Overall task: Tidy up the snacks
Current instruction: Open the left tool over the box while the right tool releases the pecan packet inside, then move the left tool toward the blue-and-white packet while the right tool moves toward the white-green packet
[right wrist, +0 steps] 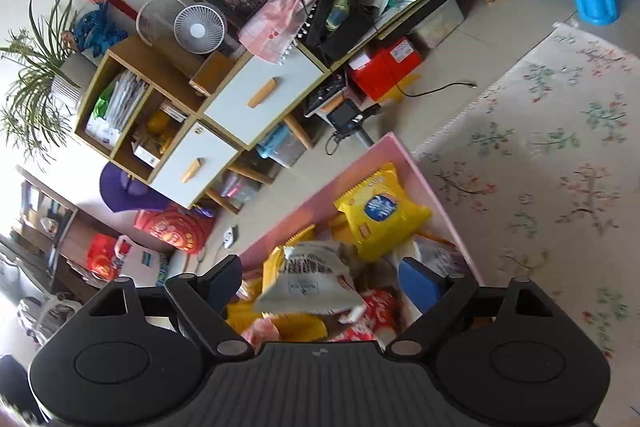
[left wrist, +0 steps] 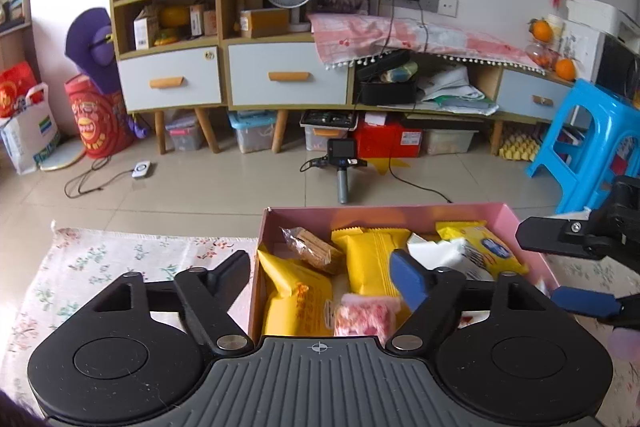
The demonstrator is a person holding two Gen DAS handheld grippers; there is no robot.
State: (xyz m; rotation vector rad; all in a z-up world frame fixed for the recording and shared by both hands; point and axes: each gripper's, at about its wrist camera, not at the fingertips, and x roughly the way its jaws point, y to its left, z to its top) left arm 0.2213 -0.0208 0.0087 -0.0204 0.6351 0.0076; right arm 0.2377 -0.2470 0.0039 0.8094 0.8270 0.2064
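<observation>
A pink box (left wrist: 260, 239) on a floral cloth holds several snacks: yellow packets (left wrist: 370, 261), a brown wafer pack (left wrist: 314, 249), a pink-white packet (left wrist: 366, 317) and a yellow bag with a blue badge (left wrist: 486, 247). My left gripper (left wrist: 324, 273) is open and empty above the box's near left part. My right gripper (right wrist: 320, 281) is open above the same box (right wrist: 424, 173); a white-grey packet (right wrist: 310, 281) lies between its fingers, not clamped. The right gripper also shows at the right edge of the left wrist view (left wrist: 560, 267). The yellow blue-badge bag (right wrist: 380, 213) lies farther in.
The floral cloth (right wrist: 560, 147) spreads to the right of the box, and to its left (left wrist: 140, 259). Beyond the table are a tiled floor, low cabinets (left wrist: 288, 75), a blue plastic stool (left wrist: 592, 147) and a small camera on a grip (left wrist: 342, 163).
</observation>
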